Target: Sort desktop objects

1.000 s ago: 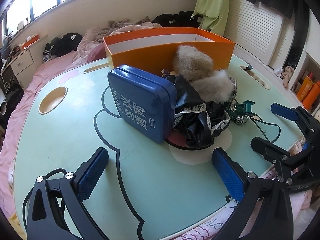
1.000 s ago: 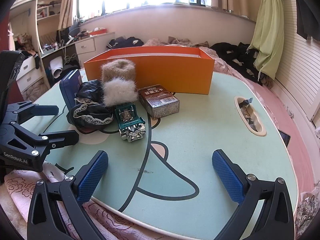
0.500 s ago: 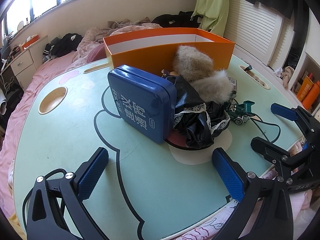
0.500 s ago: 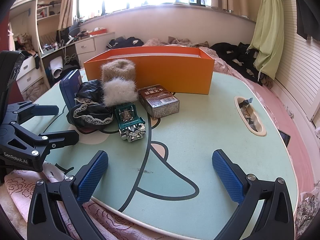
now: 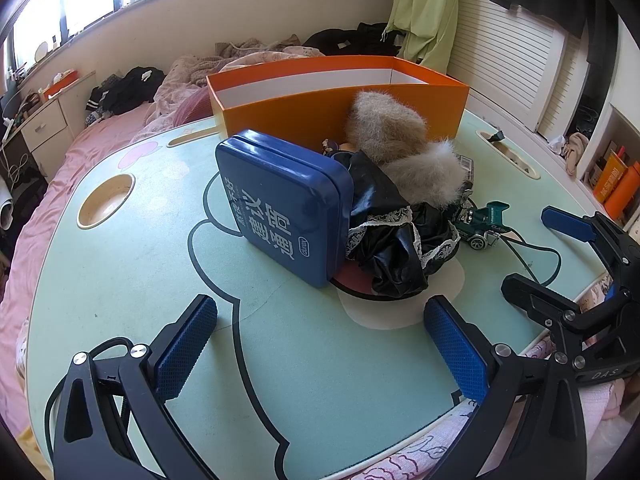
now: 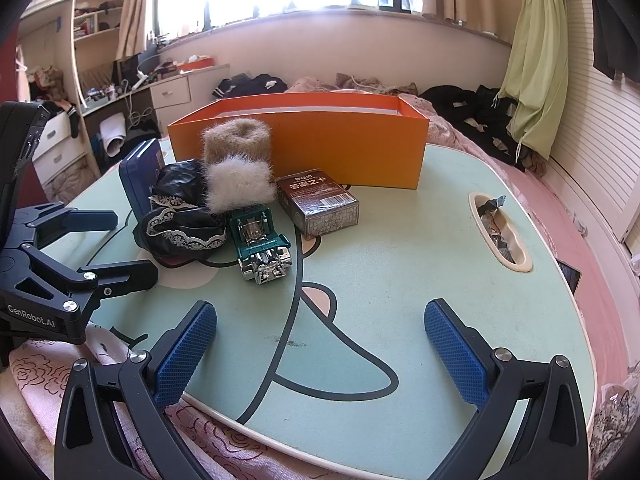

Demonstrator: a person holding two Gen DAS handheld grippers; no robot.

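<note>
Holding unchanged, both open tongs (image 5: 320, 344) (image 6: 320, 344) hover short of the clutter.

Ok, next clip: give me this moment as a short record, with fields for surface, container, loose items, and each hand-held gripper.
surface: green cartoon-print table on a bed
container: orange box, open top, at the far side of the table
loose items: blue tin on edge against black lace cloth; two fur cuffs; toy car; brown card box
left hand-held gripper: open, holding nothing, facing the tin
right hand-held gripper: open, holding nothing, above the near edge
</note>
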